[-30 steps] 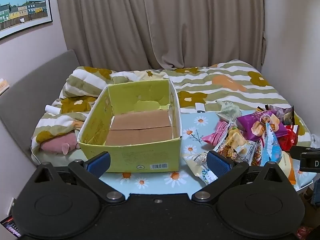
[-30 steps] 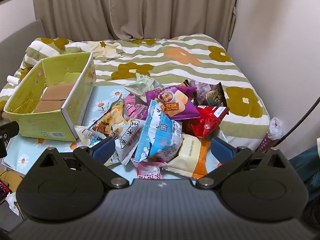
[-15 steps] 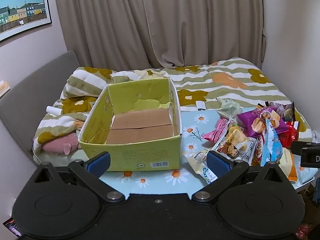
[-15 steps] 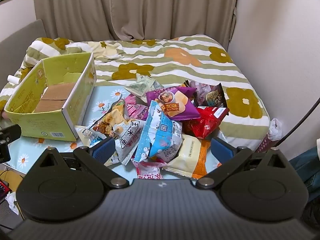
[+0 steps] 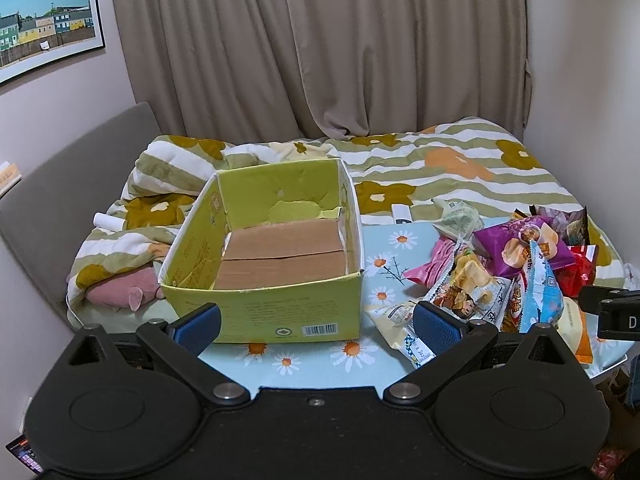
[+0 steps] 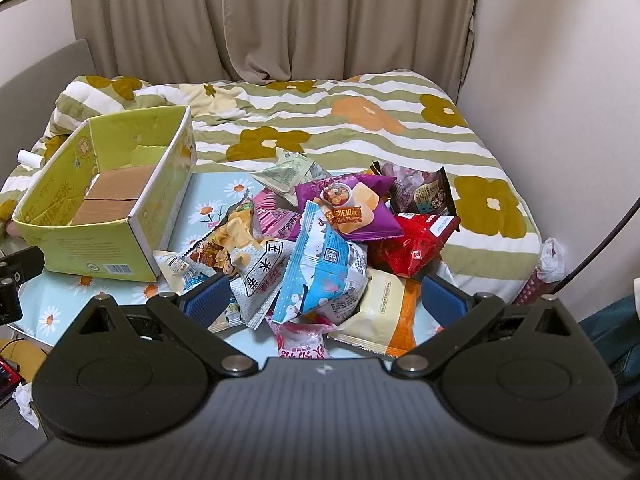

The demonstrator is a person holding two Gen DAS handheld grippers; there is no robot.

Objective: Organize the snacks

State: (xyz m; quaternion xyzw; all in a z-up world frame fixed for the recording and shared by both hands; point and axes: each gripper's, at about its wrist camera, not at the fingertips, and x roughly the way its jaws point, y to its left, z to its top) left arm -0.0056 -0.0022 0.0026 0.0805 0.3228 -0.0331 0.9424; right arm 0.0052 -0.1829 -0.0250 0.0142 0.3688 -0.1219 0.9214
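An empty yellow-green cardboard box (image 5: 264, 248) stands on a small daisy-print table (image 5: 312, 356); it also shows at the left in the right wrist view (image 6: 108, 200). A pile of snack packets (image 6: 320, 248) lies to its right, with a purple bag (image 6: 352, 208), a blue bag (image 6: 324, 276) and a red bag (image 6: 412, 244); the pile shows in the left wrist view (image 5: 512, 272). My left gripper (image 5: 316, 326) is open and empty, in front of the box. My right gripper (image 6: 324, 302) is open and empty, just above the pile's near edge.
A bed with a striped flower quilt (image 6: 360, 120) lies behind the table. Curtains (image 5: 320, 48) hang at the back. A wall (image 6: 560, 80) stands close on the right. A pink plush (image 5: 120, 290) lies left of the box.
Both grippers have drifted slightly; the views shift a little. Nothing was picked up or moved on the table.
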